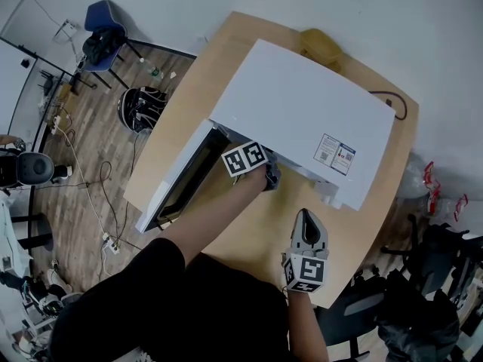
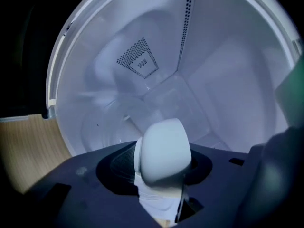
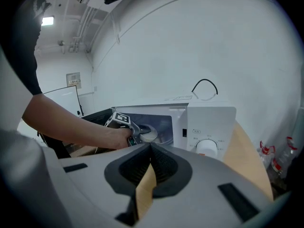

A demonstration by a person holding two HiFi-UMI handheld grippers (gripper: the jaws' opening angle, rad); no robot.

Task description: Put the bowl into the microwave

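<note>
Head view: white microwave sits on a wooden table, with its door swung open to the left. The left gripper reaches into the opening, its marker cube just outside the front edge. A sticker on the microwave's top, near right, shows a QR-type square and small print too small to read. Left gripper view: the jaws are part-way closed and clamped on the rim of the white bowl, which is seen edge-on inside the cavity, above the glass turntable; I can't tell whether it touches the glass. The right gripper is over the near right part of the table, well apart from the microwave. Right gripper view: its jaws meet at the tips with nothing between them, only a sliver of table showing behind. The control panel has a round dial with tiny unreadable lettering above it.
</note>
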